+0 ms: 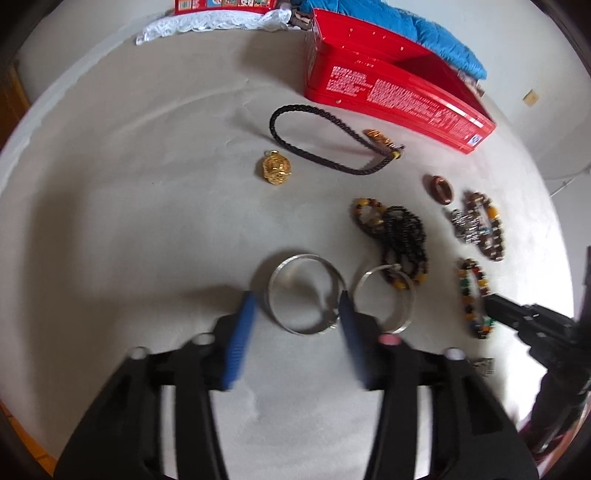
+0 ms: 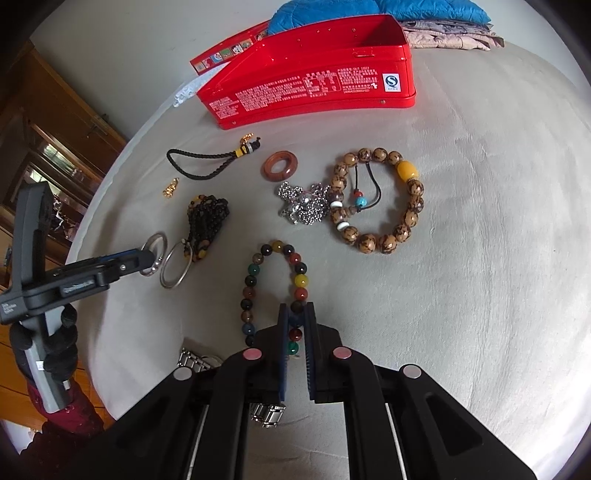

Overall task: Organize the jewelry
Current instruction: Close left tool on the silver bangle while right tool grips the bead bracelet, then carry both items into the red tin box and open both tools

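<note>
My left gripper (image 1: 297, 306) is open, its blue fingers on either side of a silver bangle (image 1: 304, 293) lying on the grey cloth. A second silver bangle (image 1: 386, 299) lies just right of it. My right gripper (image 2: 295, 314) is shut on a multicoloured bead bracelet (image 2: 273, 284), pinching its near right side. The open red tin box (image 2: 314, 81) stands at the back. The left gripper also shows in the right wrist view (image 2: 147, 254) at the first bangle (image 2: 155, 254).
On the cloth lie a black cord loop (image 1: 321, 140), a gold pendant (image 1: 275, 168), a brown ring (image 2: 280, 166), black beads (image 2: 207, 218), a silver charm cluster (image 2: 304, 206), a large wooden bead bracelet (image 2: 380, 199) and a metal watch band (image 2: 195, 360). Blue fabric (image 2: 369, 11) lies behind the box.
</note>
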Demonstrator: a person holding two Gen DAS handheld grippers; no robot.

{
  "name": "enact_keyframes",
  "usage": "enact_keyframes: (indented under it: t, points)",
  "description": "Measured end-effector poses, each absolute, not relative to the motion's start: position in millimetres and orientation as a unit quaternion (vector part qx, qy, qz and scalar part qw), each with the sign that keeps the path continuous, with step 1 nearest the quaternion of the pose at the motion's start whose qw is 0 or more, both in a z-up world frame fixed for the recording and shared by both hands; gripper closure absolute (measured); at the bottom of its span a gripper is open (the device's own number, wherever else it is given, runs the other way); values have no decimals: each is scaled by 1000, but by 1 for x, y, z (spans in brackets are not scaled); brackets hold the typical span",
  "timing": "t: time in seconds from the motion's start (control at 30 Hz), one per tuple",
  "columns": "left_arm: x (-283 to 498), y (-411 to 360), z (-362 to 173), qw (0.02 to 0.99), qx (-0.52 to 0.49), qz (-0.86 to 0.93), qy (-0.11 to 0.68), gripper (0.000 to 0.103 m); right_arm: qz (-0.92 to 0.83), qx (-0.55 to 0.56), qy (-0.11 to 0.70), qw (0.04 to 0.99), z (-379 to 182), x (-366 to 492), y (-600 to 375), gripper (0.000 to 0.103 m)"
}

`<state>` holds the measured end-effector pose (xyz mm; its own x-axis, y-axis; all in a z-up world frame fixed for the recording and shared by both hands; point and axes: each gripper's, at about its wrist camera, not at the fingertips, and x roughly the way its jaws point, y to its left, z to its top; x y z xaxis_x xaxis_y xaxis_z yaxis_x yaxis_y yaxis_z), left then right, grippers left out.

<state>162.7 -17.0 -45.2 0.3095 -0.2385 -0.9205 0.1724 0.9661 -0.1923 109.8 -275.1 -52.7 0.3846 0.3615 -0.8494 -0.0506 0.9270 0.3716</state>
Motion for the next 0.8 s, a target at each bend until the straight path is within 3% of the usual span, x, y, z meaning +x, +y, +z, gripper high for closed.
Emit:
enact_keyframes:
  t: [0.33, 0.4, 0.8]
  points:
    - [166, -41, -52, 815, 30, -115, 567, 49, 128, 151, 541, 817, -53, 110, -277, 95]
    - [167, -41, -52, 816, 36, -111, 566, 55, 129, 152, 541, 817, -54, 110, -278, 95]
    - [160, -19, -51, 821, 47, -97, 560, 54, 131, 155, 542, 815, -54, 112, -278, 95]
